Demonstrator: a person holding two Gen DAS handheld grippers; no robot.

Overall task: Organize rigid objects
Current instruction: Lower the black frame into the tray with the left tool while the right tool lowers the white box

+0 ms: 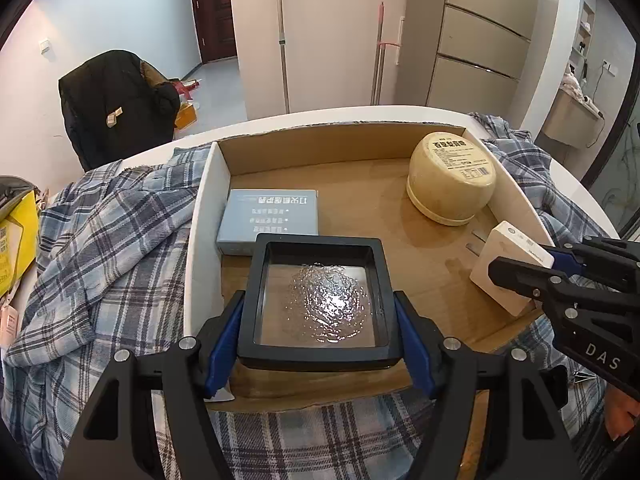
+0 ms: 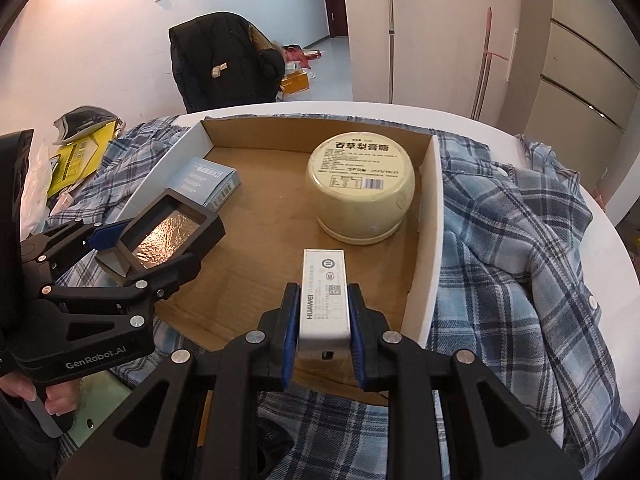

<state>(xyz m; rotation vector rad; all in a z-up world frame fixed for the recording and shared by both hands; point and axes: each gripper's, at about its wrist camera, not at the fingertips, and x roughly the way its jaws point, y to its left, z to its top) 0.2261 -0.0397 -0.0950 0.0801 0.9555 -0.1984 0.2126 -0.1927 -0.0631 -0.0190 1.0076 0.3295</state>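
My left gripper (image 1: 320, 340) is shut on a black square case with a clear film window (image 1: 318, 300), held over the near part of a shallow cardboard box (image 1: 320, 148). It also shows in the right wrist view (image 2: 168, 232). My right gripper (image 2: 323, 316) is shut on a white Huawei box (image 2: 323, 300), held on edge over the cardboard box's near right; it shows in the left wrist view too (image 1: 508, 264). Inside the cardboard box (image 2: 248, 132) lie a light blue carton (image 1: 272, 216) (image 2: 208, 180) and a cream round tub (image 1: 452, 178) (image 2: 360, 184), upside down.
The cardboard box sits on a blue plaid shirt (image 1: 100, 240) (image 2: 512, 248) spread over a white round table (image 2: 600, 220). A yellow package (image 1: 16, 232) (image 2: 80, 156) lies at the table's left. A chair with a black jacket (image 1: 116, 100) stands behind.
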